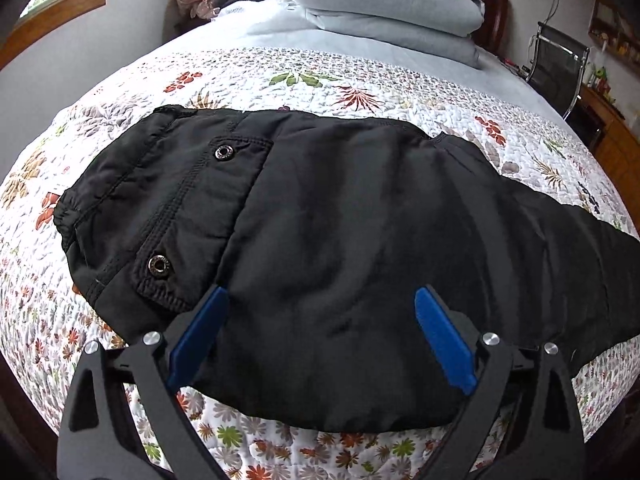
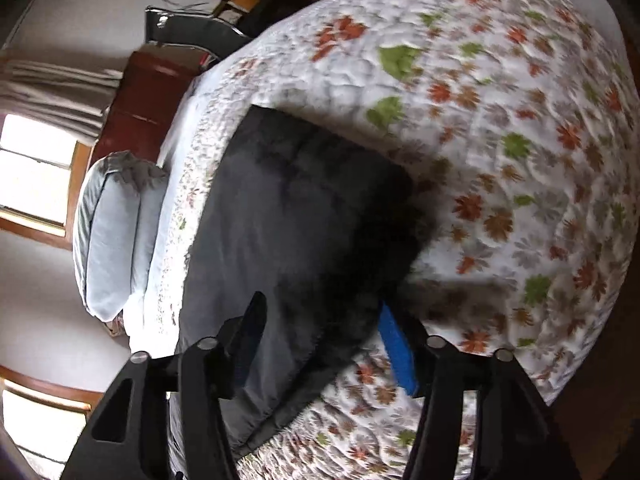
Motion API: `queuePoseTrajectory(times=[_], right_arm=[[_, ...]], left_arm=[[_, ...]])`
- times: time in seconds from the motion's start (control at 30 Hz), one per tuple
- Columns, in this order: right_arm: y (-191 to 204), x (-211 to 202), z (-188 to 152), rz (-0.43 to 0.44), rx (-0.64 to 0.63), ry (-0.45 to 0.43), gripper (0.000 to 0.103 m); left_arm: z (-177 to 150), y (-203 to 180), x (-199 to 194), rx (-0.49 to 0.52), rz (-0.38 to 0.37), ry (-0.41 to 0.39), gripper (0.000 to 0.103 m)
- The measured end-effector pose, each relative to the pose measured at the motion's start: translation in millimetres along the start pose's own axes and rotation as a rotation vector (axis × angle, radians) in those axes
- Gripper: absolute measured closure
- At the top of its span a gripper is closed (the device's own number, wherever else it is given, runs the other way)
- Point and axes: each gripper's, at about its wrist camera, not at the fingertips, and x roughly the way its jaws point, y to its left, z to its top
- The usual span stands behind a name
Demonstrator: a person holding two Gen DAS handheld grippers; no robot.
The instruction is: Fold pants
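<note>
Black pants (image 1: 340, 220) lie flat on the floral quilt (image 1: 360, 76), folded lengthwise. The waistband with two metal snaps is at the left and the legs run off to the right. My left gripper (image 1: 322, 292) hovers over the near edge of the seat area, open wide; its blue pads (image 1: 196, 336) do not press on the cloth. In the blurred right wrist view the leg part of the pants (image 2: 288, 208) stretches away from me to a straight hem. My right gripper (image 2: 320, 304) is open and straddles the leg's near part, blue pad (image 2: 396, 344) beside the cloth edge.
A stack of folded light-blue bedding (image 1: 384, 4) sits at the head of the bed, also seen as bedding (image 2: 112, 232). A black chair (image 1: 556, 64) and wooden furniture (image 1: 616, 144) stand beside the bed. Quilt (image 2: 500, 140) lies bare beyond the pants.
</note>
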Motion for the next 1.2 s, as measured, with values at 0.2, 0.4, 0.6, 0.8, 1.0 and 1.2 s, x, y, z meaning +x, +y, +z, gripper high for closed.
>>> queuePoseTrajectory(times=[0.2,0.4,0.6,0.8,1.0,1.2], right_arm=[[7,15,0,-0.025,0.032,-0.026,0.043],[6,-1,-3,0.026,0.014,-0.056,0.075],[33,-21,-2,0.091,-0.103,-0.082,0.087],[54,-39,8,0.156,-0.128,-0.094,0.089],[32,-45,10,0.111,-0.091,-0.102,0.091],[-5,-27,0,0.015,-0.009,-0.067,0.091]], left_arm=[[0,-3,2,0.006,0.005,0.008,0.007],[1,-1,2,0.014,0.004,0.019,0.007],[-1,-1,4,0.012,0.007,0.025,0.005],[-1,-4,4,0.01,0.007,0.039,0.004],[-5,-7,1,0.01,-0.036,0.043,0.004],[-8,-13,11,0.05,-0.015,0.061,0.003]])
